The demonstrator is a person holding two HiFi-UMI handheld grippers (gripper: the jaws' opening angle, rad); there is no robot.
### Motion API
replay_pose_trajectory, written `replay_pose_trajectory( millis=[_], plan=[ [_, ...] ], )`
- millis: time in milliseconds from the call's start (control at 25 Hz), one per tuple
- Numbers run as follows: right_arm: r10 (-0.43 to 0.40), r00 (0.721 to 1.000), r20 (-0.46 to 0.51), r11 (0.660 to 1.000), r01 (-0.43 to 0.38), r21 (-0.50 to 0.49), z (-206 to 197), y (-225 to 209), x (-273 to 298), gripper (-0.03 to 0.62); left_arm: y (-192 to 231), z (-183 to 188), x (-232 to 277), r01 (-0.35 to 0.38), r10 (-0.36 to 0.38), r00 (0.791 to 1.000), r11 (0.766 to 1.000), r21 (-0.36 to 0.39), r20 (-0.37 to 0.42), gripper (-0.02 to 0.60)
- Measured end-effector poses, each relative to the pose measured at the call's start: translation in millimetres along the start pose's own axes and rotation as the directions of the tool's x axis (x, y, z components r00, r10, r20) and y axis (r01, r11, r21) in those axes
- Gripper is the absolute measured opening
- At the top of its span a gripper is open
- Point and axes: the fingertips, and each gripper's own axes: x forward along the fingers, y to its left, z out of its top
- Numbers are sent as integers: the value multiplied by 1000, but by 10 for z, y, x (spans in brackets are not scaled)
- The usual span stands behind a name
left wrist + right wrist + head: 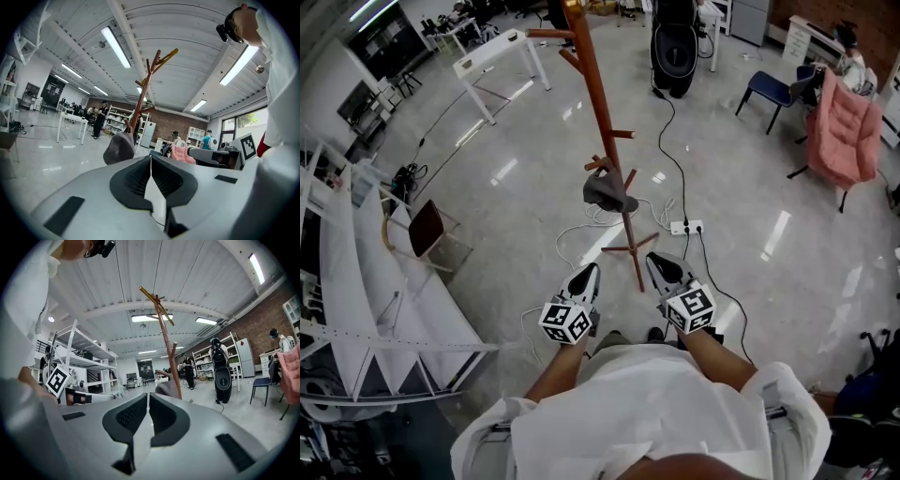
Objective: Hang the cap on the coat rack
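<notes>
A dark grey cap [609, 192] hangs on a low peg of the brown wooden coat rack [598, 103], which stands on the floor ahead of me. The cap [119, 147] also shows in the left gripper view, against the rack [143, 91]. In the right gripper view only a bit of the cap [166, 388] shows beside the rack pole [169, 350]. My left gripper [584, 279] and right gripper [661, 269] are held low near my body, short of the rack's feet. Both are shut with nothing between the jaws.
White metal shelving [356, 281] stands at my left with a small chair [427, 228] beside it. A power strip and cables [686, 227] lie on the floor right of the rack. A pink padded chair [844, 131] is far right, a white table [502, 56] far back.
</notes>
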Motion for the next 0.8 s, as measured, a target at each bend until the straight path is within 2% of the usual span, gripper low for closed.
replay_pose_trajectory(
  millis=[200, 520, 800],
  plan=[
    [17, 1000, -26, 1000, -17, -3, -91, 214, -55, 32, -198, -65, -124, 47, -47, 999, 999, 2, -25, 20],
    [-35, 998, -51, 999, 35, -1, -204, 757, -281, 31, -407, -67, -642, 141, -139, 989, 989, 35, -47, 18],
    [-76, 995, -69, 997, 78, 21, -439, 1258, -627, 29, -341, -289, -1253, 131, -128, 989, 991, 37, -72, 18]
  ],
)
